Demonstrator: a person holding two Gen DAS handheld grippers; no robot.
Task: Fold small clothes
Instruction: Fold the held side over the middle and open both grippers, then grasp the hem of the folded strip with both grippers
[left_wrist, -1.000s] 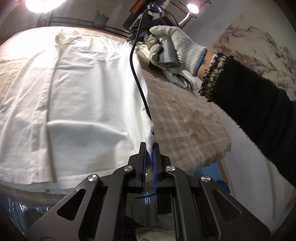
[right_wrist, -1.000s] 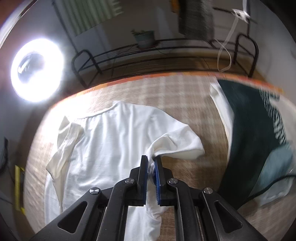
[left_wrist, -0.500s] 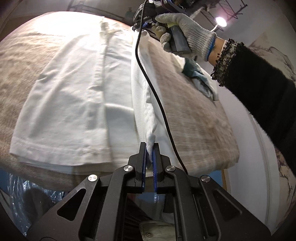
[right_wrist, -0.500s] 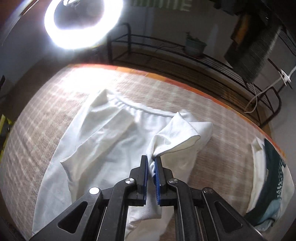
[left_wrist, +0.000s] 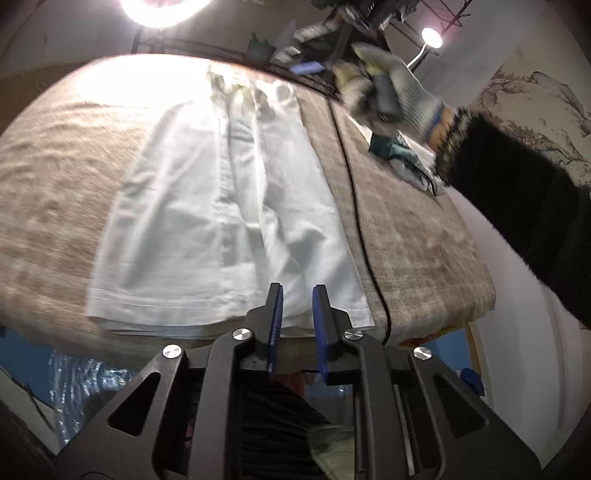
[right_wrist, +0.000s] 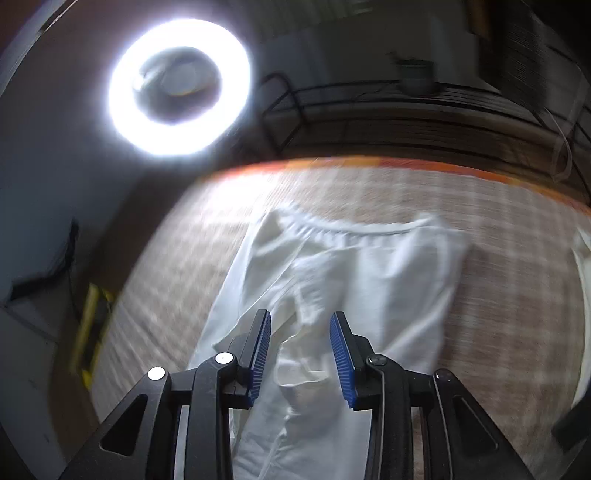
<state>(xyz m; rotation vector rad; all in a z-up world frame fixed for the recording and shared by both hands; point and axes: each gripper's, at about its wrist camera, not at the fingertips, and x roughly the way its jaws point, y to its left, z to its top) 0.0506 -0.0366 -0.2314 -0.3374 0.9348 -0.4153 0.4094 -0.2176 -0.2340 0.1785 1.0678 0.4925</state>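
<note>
The white cotton shirt (left_wrist: 229, 206) is spread mid-frame on the beige plaid cloth-covered table (left_wrist: 413, 236); the left gripper (left_wrist: 297, 295) and right gripper (right_wrist: 300, 332) are held spread, gripping nothing.

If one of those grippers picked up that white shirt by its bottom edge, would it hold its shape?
Probably not. The white shirt lies in soft creases and folded layers, so it would likely droop. It looks thin, probably light. On the woven table cover it might drag rather than slide freely.
</note>
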